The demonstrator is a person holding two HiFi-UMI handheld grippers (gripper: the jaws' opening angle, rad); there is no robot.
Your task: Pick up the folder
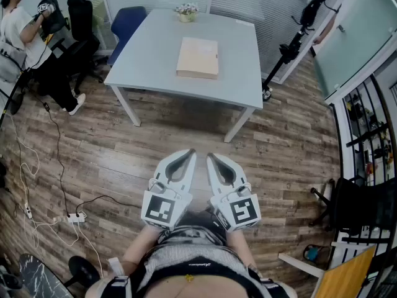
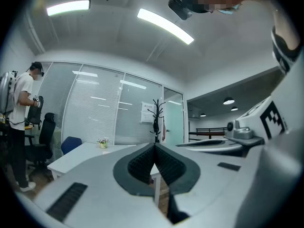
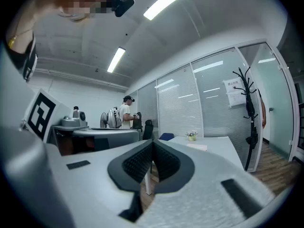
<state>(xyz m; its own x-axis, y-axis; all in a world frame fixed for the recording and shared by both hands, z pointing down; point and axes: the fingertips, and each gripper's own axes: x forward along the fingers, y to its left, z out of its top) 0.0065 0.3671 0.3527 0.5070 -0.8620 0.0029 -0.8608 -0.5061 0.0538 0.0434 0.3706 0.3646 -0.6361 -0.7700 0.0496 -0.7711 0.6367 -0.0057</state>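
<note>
The tan folder (image 1: 198, 58) lies flat near the middle of the bench (image 1: 149, 54), with a small flower pot (image 1: 187, 12) at its far edge. My left gripper (image 1: 189, 154) and right gripper (image 1: 211, 158) hover side by side, well short of the bench, fingers (image 2: 137, 165) clenched on nothing.

This is an office. Glass partition walls (image 2: 95, 108) with blinds enclose a room with a pale meeting table (image 1: 155, 48), swivel chairs (image 1: 80, 11), a coat stand (image 3: 251, 127), strip ceiling lights (image 2: 165, 25) and wood-plank floor (image 1: 124, 148)
</note>
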